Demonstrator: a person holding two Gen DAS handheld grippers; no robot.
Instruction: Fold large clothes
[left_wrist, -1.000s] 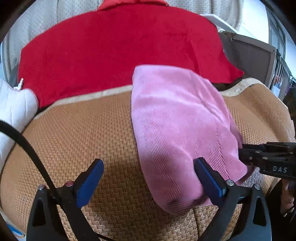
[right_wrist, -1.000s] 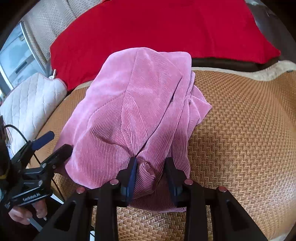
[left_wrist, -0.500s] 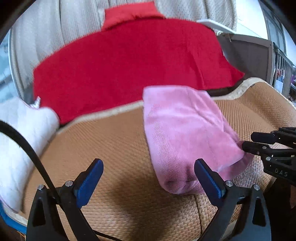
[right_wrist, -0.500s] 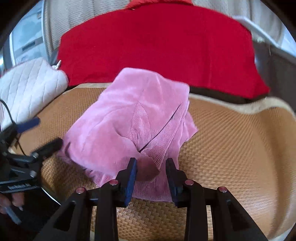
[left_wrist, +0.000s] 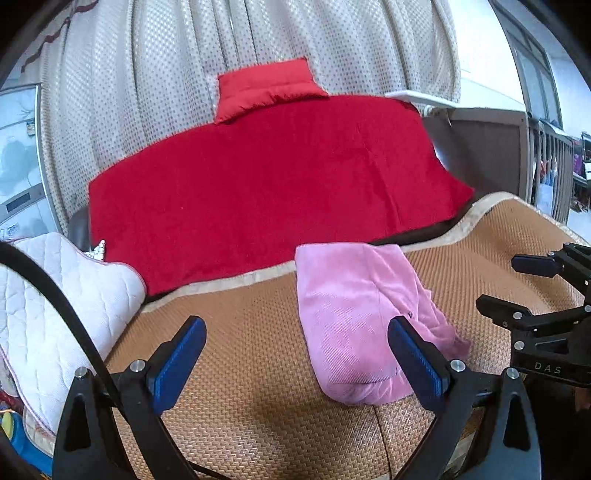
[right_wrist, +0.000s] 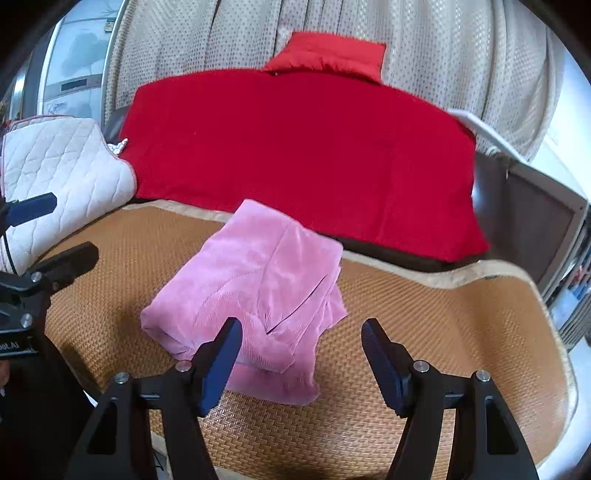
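Note:
A folded pink corduroy garment (left_wrist: 354, 314) lies on the woven tan mat (left_wrist: 240, 387); it also shows in the right wrist view (right_wrist: 258, 291) on the mat (right_wrist: 424, 314). My left gripper (left_wrist: 295, 354) is open and empty, held above the mat with the garment's near end by its right finger. My right gripper (right_wrist: 301, 358) is open and empty, just in front of the garment's near edge. Each gripper shows in the other's view: the right gripper (left_wrist: 517, 288) at the right edge, the left gripper (right_wrist: 51, 232) at the left edge.
A red blanket (left_wrist: 266, 184) covers the sofa back, with a red cushion (left_wrist: 266, 86) above it before a beige curtain (left_wrist: 258, 44). A white quilted pad (left_wrist: 48, 306) lies left of the mat. A dark wooden frame (right_wrist: 535, 206) stands at the right.
My right gripper let go of the pink garment and opened. Both grippers pulled back and up from the garment, which now lies folded on the mat.

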